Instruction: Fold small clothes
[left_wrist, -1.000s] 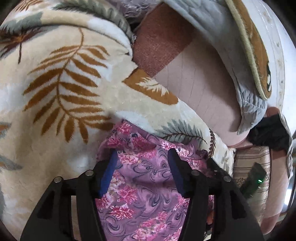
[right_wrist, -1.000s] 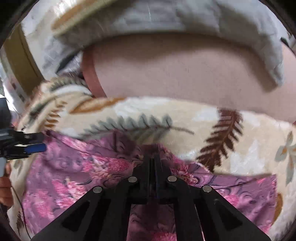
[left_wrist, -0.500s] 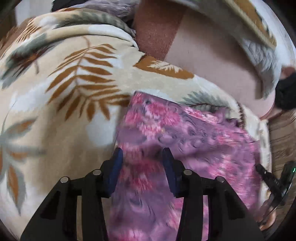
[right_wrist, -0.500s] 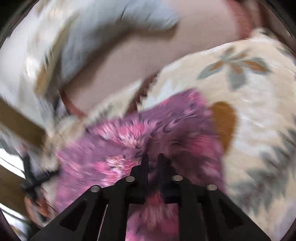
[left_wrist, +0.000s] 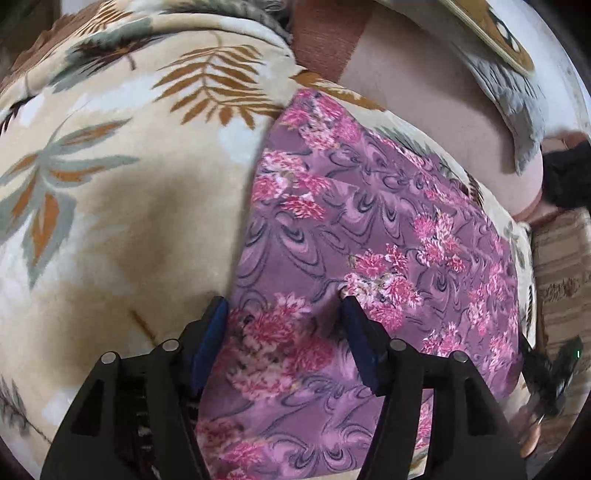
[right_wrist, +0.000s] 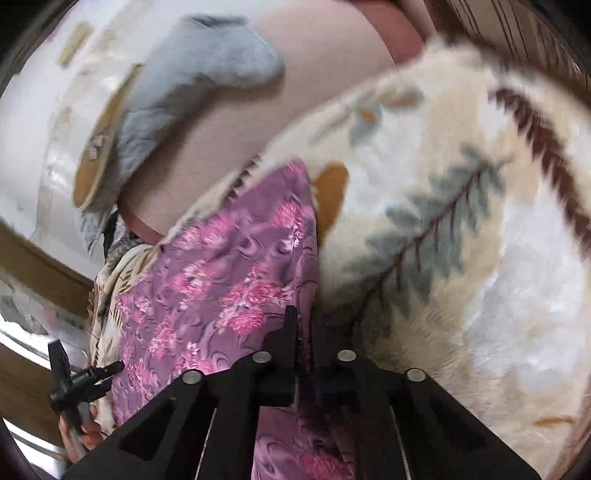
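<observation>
A purple cloth with pink flowers (left_wrist: 369, 229) lies spread flat on a cream leaf-print blanket (left_wrist: 122, 206). My left gripper (left_wrist: 282, 306) is open, its blue-padded fingers (left_wrist: 210, 332) standing over the cloth's near left edge. In the right wrist view the same cloth (right_wrist: 221, 280) runs away to the left. My right gripper (right_wrist: 303, 321) is shut on the cloth's right edge, with fabric pinched between its fingers. The right gripper also shows at the right edge of the left wrist view (left_wrist: 550, 373).
A pink mattress sheet (left_wrist: 424, 110) lies beyond the blanket, with a grey pillow or quilt (right_wrist: 192, 85) on it. A striped cushion (left_wrist: 561, 266) sits at the far right. The blanket (right_wrist: 461, 221) spreads wide to the right.
The cloth was bunched and is now spread flat. My right gripper swung round to the cloth's right edge, still shut on it. My left gripper pulled back to the near edge and stayed open.
</observation>
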